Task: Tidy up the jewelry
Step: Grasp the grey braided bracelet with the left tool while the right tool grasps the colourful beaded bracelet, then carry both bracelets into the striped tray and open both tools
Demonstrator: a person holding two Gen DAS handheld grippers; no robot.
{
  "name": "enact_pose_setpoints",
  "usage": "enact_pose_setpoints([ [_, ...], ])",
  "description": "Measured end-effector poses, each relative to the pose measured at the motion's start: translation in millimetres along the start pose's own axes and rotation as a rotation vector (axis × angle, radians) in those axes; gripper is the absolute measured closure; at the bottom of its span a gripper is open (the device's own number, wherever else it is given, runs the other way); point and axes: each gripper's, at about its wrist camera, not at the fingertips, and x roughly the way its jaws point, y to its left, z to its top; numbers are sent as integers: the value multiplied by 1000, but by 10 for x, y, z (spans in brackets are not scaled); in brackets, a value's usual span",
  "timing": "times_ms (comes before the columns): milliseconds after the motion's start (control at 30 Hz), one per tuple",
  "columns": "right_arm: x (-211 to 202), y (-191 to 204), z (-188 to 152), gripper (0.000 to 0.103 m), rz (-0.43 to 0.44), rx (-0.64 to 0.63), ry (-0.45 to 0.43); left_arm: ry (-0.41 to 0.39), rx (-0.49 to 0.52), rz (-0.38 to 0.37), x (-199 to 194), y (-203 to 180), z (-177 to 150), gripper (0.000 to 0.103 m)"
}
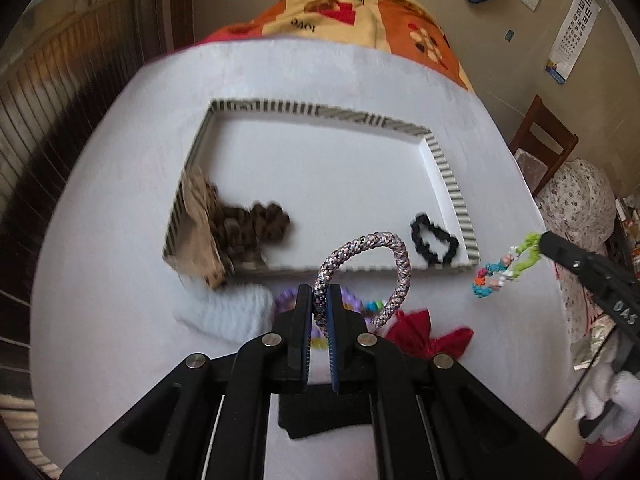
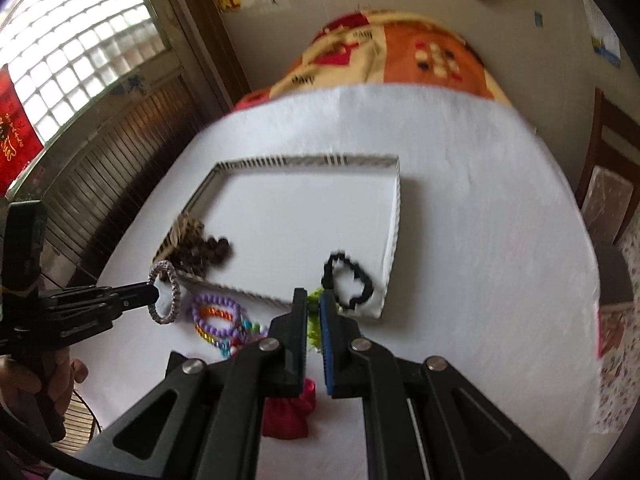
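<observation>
A white tray with a striped rim [image 1: 450,178] [image 2: 394,236] lies on the white table. In it are a brown bead bracelet [image 1: 256,224] [image 2: 208,252] and a black bracelet [image 1: 434,240] [image 2: 348,282]. My left gripper [image 1: 320,300] [image 2: 154,294] is shut on a pink-grey braided ring bracelet [image 1: 384,256] [image 2: 164,298], held above the tray's near rim. My right gripper [image 2: 314,304] [image 1: 540,242] is shut on a green and multicolour bead bracelet [image 1: 506,268] [image 2: 314,326], just right of the tray's near corner.
Purple and multicolour bracelets [image 2: 218,314] [image 1: 286,298], a white fluffy item [image 1: 228,312] and a red pouch [image 1: 424,334] [image 2: 288,412] lie on the table in front of the tray. A patterned blanket [image 1: 360,12] lies beyond the table. A wooden chair [image 1: 542,140] stands to the right.
</observation>
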Motion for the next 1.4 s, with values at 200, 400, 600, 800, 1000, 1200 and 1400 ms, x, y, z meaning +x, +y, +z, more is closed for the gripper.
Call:
enact_pose_setpoints([
  [200, -4, -28, 300, 97, -12, -11, -27, -52, 17, 63, -1, 65, 281, 103],
  [400, 221, 22, 531, 97, -24, -48, -11, -64, 14, 116, 94, 148, 506, 103],
  [600, 552, 91, 669, 97, -4, -68, 29, -44, 11, 151, 281, 198, 697, 103],
  [800, 873, 204, 781, 97, 27, -85, 65, -21, -12, 170, 508, 270, 865, 103],
  [1000, 1156, 262, 850, 97, 53, -84, 98, 7, -25, 182, 738, 315, 992, 103],
  [1200, 1382, 132, 861, 97, 41, -60, 135, 41, -61, 141, 943, 392, 1096, 103],
  [1400, 1625, -226, 805, 97, -29, 4, 181, 88, -106, 142, 1172, 537, 1147, 103],
])
